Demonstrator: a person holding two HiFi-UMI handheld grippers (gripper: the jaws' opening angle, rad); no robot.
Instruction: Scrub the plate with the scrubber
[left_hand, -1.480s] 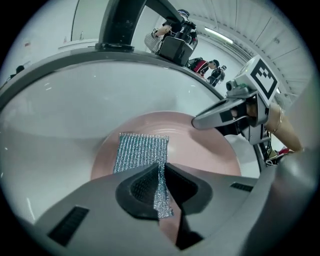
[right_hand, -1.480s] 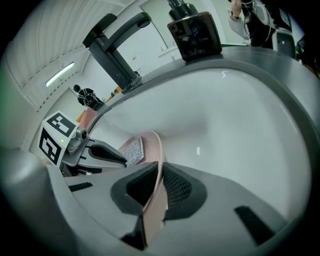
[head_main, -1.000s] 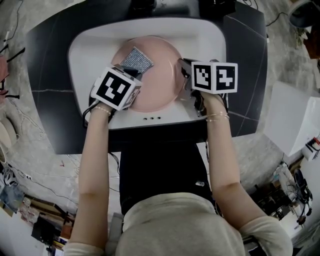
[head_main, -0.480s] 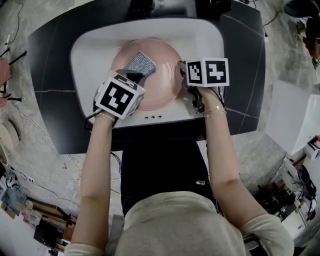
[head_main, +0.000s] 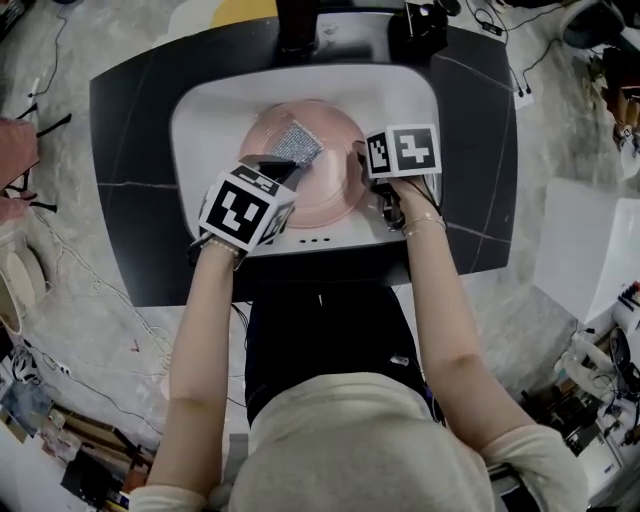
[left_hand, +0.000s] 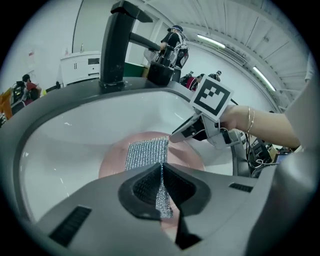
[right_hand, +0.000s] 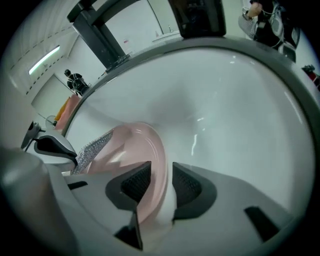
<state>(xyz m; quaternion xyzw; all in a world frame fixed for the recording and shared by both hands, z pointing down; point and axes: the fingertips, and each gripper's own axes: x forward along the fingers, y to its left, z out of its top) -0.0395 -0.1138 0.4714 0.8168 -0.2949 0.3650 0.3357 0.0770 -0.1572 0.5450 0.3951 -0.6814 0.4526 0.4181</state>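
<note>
Near rim of plate (head_main: 325, 195) out of sight under left gripper (head_main: 283, 166)

Glossy pink plate (head_main: 332, 188), glittery metal-mesh scrubber (head_main: 297, 143), smooth white sink (head_main: 205, 130)

No legible text, brand or number anywhere — only wordless black-and-white square markers (head_main: 246, 208).

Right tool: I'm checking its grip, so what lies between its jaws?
In the right gripper view, the rim of the plate stands between the jaws of the right tool, which have just been opening; the pads seem clear of it.
</note>
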